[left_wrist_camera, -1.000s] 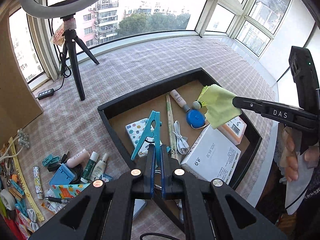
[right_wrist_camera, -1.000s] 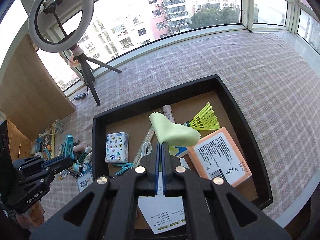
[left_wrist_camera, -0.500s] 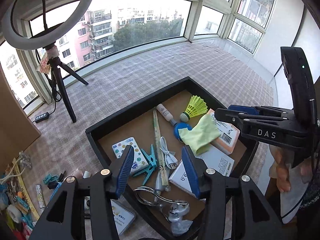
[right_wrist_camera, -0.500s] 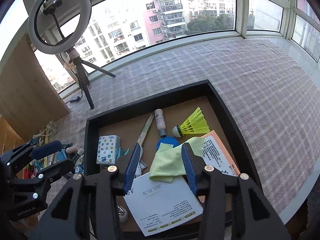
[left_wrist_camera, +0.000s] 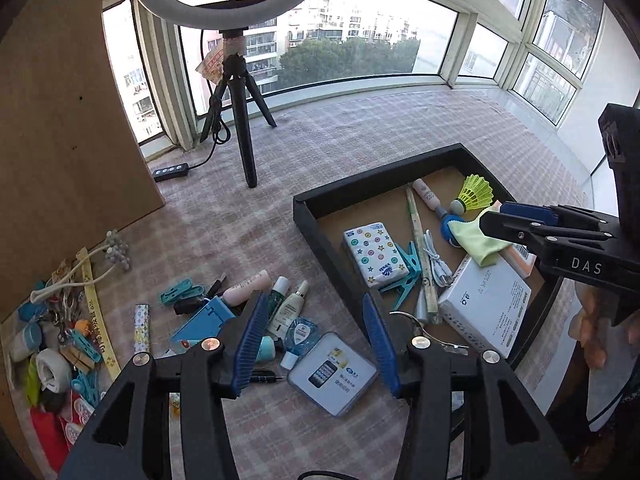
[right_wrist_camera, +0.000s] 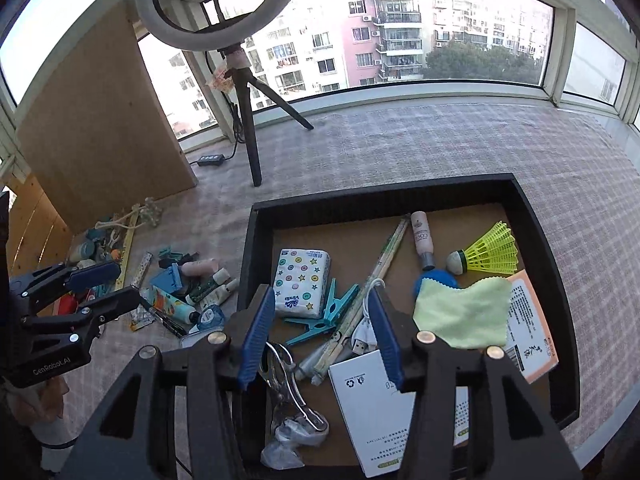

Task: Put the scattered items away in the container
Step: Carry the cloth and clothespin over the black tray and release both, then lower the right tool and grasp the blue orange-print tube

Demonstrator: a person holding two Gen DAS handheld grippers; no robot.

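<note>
The black tray (left_wrist_camera: 304, 216) (right_wrist_camera: 248, 248) holds a tissue pack, a shuttlecock and boxes. A teal clothespin (left_wrist_camera: 404, 276) (right_wrist_camera: 320, 312) lies in it beside the tissue pack. A yellow-green cloth (left_wrist_camera: 480, 240) (right_wrist_camera: 464, 312) lies spread over the orange box. My left gripper (left_wrist_camera: 314, 320) (right_wrist_camera: 116, 284) is open and empty above the scattered pile, over small bottles (left_wrist_camera: 288, 304) and a white tin (left_wrist_camera: 332, 372). My right gripper (right_wrist_camera: 320, 308) (left_wrist_camera: 494, 216) hangs over the tray's near left part. Its jaws are opening and nothing is between them.
A ring light on a tripod (left_wrist_camera: 240, 128) stands at the back, with a power strip (left_wrist_camera: 170, 170) beside it. A wooden board (left_wrist_camera: 60, 140) leans at the left. More clips, tape and a ruler lie at the far left (left_wrist_camera: 60, 344). The table edge runs just right of the tray.
Both grippers opened. The teal clothespin left the left gripper and the cloth left the right one; both now lie in the tray. The left gripper swung left over the pile.
</note>
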